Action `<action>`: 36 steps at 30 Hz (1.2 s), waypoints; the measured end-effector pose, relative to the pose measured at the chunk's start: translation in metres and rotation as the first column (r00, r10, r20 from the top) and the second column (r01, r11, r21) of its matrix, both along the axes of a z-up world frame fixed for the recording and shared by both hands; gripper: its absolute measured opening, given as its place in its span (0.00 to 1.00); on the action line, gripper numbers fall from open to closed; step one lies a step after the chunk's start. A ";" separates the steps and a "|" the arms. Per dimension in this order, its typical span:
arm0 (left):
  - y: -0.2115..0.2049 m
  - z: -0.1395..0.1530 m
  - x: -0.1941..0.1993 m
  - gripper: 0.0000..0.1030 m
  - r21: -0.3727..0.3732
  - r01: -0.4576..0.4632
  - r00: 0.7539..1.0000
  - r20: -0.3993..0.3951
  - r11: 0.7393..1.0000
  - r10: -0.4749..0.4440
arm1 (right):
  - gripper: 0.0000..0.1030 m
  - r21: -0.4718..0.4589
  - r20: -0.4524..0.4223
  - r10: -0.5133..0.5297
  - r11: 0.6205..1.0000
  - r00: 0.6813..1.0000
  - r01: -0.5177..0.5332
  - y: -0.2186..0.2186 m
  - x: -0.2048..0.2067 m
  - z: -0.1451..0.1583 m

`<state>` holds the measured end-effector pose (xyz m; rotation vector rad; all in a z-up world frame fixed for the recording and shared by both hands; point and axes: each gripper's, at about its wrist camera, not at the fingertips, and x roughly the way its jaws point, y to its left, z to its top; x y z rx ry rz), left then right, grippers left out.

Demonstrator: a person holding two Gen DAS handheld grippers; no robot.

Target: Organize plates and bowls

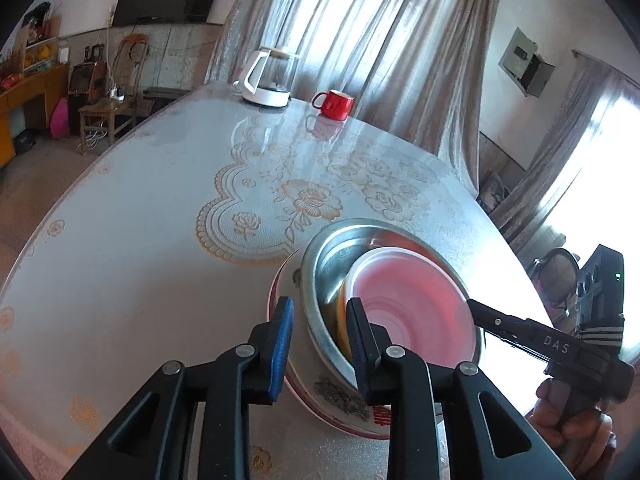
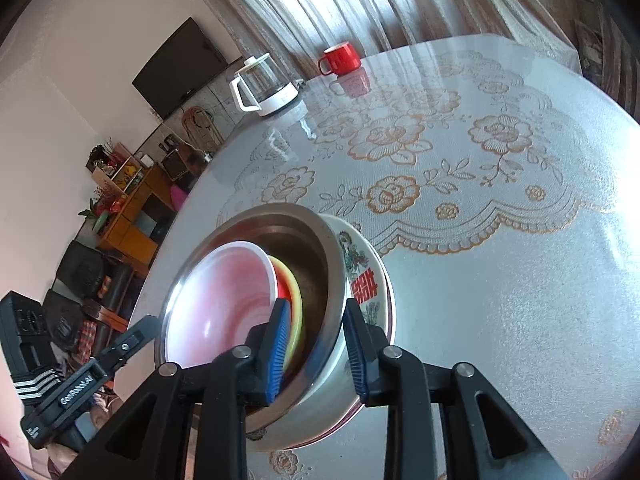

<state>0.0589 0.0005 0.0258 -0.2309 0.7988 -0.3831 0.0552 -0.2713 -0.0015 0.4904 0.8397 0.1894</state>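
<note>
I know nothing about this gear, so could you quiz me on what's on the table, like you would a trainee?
1. True or false: the steel bowl sits inside the patterned ceramic bowl.
2. Which dish lies uppermost in the stack? A) pink-white bowl B) yellow bowl C) red mug
3. Fill in: each hand-held gripper straddles the steel bowl's ____.

Key
1. True.
2. A; the yellow bowl shows beneath it, and the mug stands far off beside the kettle.
3. Rim: the left hand-held gripper and the right hand-held gripper sit on opposite sides.
</note>
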 end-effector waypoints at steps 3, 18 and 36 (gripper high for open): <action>-0.006 -0.001 0.001 0.27 0.020 0.021 1.000 0.003 1.000 -0.021 | 0.28 -0.003 0.005 -0.001 1.000 1.000 0.001 0.000 -0.001 0.000; -0.018 -0.007 0.008 0.33 0.070 0.032 0.999 0.007 0.997 -0.032 | 0.27 -0.097 0.133 0.106 0.991 0.985 -0.093 0.031 -0.006 0.017; -0.016 -0.004 0.005 0.46 0.103 -0.021 0.999 0.039 0.994 0.017 | 0.27 -0.173 0.106 0.087 0.983 0.991 -0.068 0.039 -0.007 0.008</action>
